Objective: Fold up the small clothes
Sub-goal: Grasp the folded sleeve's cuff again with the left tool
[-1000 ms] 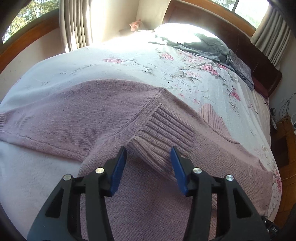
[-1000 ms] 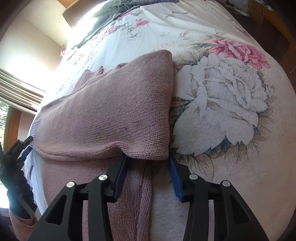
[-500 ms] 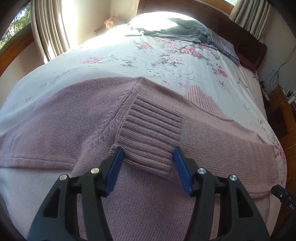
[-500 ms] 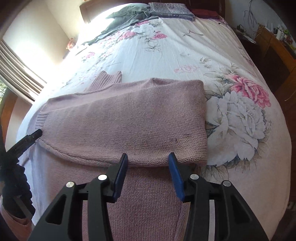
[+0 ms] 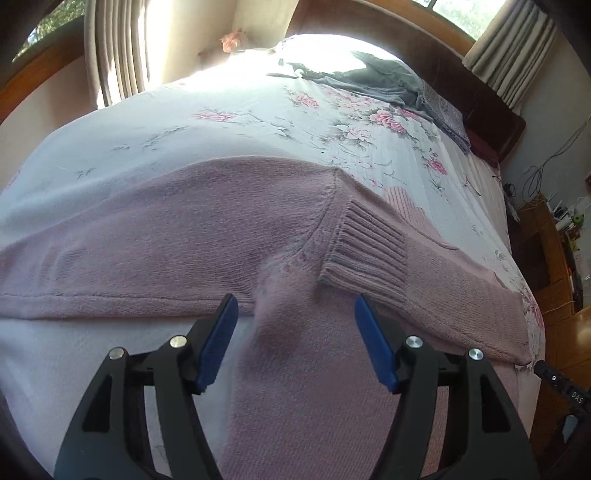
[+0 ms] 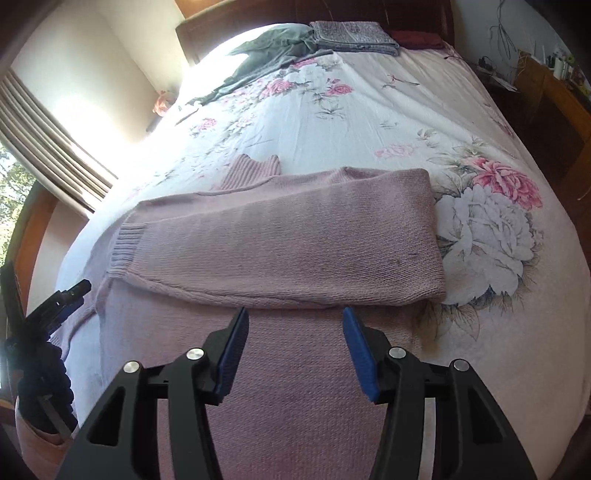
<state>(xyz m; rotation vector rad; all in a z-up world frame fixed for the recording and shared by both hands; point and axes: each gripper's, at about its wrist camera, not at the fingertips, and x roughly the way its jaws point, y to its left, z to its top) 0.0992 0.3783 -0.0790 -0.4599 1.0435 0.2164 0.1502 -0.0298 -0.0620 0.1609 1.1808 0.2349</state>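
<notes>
Mauve knit sweater [image 6: 288,243] spread just ahead of both tongs, sleeves folded across. Left gripper [image 5: 293,317] wide, empty; right gripper [image 6: 293,325] likewise. Could drag loose ribbed cuff [image 5: 365,254] askew, undoing fold.

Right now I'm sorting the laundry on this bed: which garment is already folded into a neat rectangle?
The patterned grey-purple cloth by the headboard. The dark grey garment beside it lies crumpled, and the pink sweater has only its sleeves folded in.
</notes>
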